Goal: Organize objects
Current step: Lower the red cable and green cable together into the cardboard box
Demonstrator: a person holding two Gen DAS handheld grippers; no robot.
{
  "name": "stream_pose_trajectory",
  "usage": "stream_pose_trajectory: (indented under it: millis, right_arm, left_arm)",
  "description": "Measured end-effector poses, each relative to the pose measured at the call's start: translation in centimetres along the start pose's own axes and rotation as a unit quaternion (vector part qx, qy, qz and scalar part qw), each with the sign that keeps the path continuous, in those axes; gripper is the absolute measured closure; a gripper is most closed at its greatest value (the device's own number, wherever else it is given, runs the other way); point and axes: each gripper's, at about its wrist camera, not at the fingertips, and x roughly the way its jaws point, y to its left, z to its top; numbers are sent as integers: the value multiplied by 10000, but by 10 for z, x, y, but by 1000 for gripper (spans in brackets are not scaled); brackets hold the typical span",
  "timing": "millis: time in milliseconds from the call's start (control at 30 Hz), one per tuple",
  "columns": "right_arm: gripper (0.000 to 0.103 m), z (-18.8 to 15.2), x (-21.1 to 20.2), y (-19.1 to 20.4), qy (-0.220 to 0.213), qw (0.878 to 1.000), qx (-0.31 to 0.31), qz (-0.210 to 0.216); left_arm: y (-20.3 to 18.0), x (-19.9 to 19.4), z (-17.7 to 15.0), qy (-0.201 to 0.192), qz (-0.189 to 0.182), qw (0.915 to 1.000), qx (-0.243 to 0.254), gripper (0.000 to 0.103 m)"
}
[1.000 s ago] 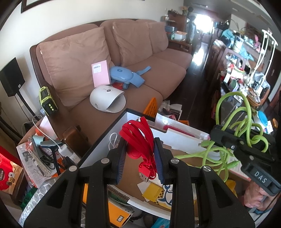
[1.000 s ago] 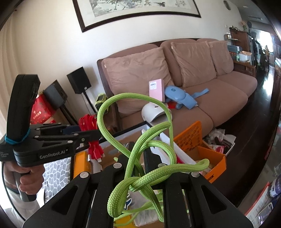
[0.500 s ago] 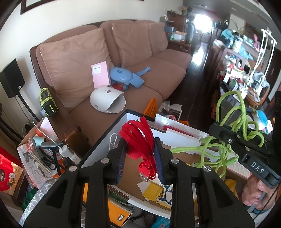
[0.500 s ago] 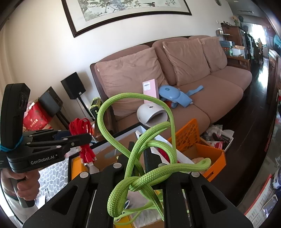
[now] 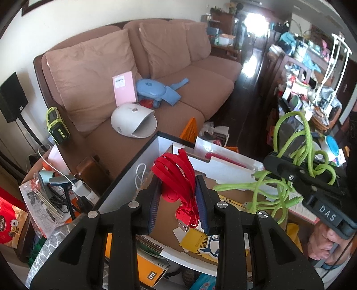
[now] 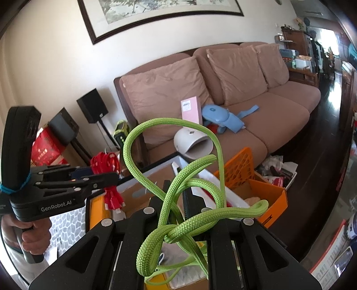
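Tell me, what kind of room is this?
Most likely a living room in someone's home. There is a long brown sofa with cushions, a framed painting on the wall above it, and speakers standing beside it. Household clutter sits all around.

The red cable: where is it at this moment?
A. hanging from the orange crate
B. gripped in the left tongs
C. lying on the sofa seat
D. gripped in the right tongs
B: the red cable sits bundled between the pads of the left tongs, above the open box.
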Motion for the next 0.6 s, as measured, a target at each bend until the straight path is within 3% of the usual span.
stream_pose_trajectory:
  millis: [600]
  right_arm:
    - [91, -13, 19, 20, 498, 9977, -456, 93]
  left_arm:
    - [-9, 5, -3, 104, 93, 9997, 208, 75]
